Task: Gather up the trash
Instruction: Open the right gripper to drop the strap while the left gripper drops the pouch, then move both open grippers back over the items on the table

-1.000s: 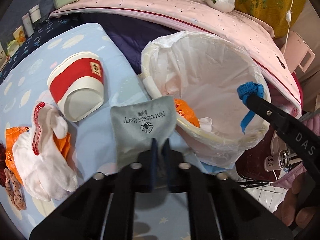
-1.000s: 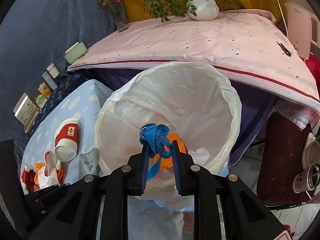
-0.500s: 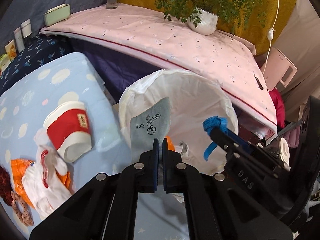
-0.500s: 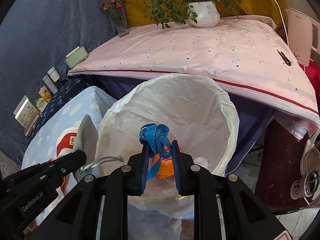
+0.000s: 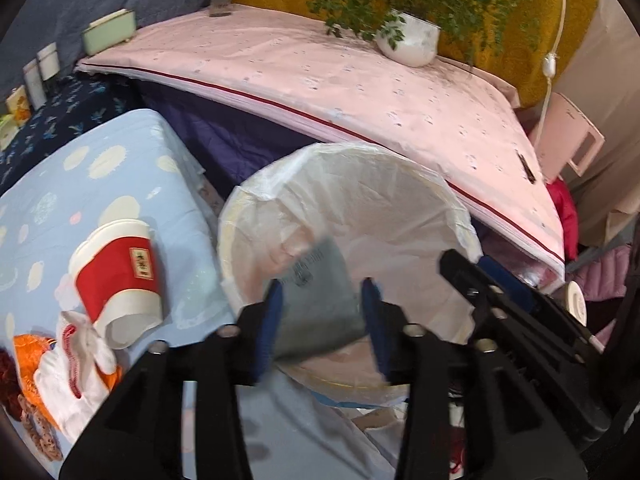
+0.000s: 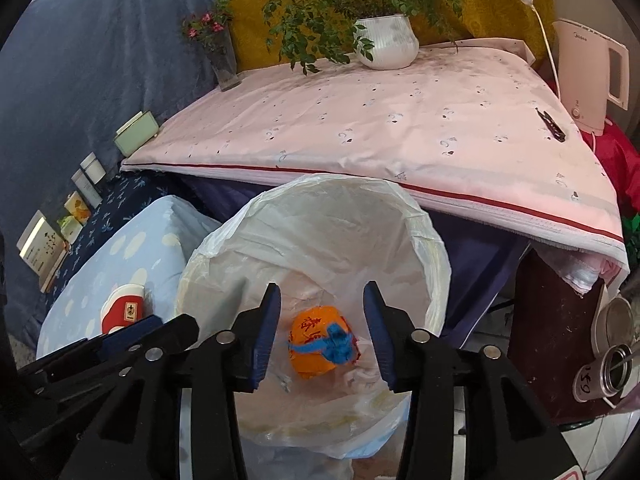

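Observation:
A bin lined with a white bag stands beside the light blue bed. My left gripper is open over the bin's near rim; a grey pouch, blurred, is loose between its jaws inside the bin mouth. My right gripper is open above the bin. Below it a blue ribbon lies on an orange wrapper at the bin's bottom. A red and white paper cup lies on the bed. White and orange scraps lie at the bed's near left.
A pink-covered table with a potted plant rises behind the bin. A white kettle stands at its right end. Small boxes line the far left. A dark stool and metal cans are right of the bin.
Both grippers have opened. The left one released the grey pouch over the bin. The right one released the blue ribbon, which now lies on the orange wrapper inside.

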Available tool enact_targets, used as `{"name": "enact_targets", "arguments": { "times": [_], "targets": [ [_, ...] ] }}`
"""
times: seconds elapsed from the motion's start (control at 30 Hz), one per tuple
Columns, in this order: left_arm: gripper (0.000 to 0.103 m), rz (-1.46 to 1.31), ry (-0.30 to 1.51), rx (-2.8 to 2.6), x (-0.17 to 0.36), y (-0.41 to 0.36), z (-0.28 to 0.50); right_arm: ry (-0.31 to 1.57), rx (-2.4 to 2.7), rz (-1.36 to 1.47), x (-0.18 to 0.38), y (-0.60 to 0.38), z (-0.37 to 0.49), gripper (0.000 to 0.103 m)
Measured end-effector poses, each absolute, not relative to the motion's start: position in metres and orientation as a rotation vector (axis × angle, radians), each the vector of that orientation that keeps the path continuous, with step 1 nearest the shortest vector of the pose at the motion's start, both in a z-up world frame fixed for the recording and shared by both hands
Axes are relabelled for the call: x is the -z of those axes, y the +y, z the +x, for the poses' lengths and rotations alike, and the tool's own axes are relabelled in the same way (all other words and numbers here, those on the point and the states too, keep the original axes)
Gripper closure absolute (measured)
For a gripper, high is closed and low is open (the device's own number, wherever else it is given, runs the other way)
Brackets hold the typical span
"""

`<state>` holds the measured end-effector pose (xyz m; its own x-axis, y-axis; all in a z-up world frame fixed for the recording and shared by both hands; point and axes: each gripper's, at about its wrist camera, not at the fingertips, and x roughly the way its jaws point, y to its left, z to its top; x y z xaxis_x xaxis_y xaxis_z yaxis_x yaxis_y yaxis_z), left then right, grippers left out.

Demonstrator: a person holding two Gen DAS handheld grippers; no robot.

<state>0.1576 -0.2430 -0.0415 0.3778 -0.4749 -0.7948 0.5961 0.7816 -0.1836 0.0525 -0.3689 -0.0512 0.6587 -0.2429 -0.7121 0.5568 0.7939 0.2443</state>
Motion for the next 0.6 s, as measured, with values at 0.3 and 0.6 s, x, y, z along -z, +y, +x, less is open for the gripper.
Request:
{"name": "enact_targets", "arguments": {
  "times": [0.3, 0.6],
  "targets": [
    [0.052, 0.115, 0.960, 0.646, 0.035, -0.224, 0.162, 0.713, 0.471, 0.466, 0.044, -0.365, 0.049, 0.059],
    [0.052, 0.091, 0.936, 0.597, 0.024, -0.189, 0.160, 0.701, 0.442, 0.431, 0.026, -0.343, 0.048, 0.055]
  ]
}}
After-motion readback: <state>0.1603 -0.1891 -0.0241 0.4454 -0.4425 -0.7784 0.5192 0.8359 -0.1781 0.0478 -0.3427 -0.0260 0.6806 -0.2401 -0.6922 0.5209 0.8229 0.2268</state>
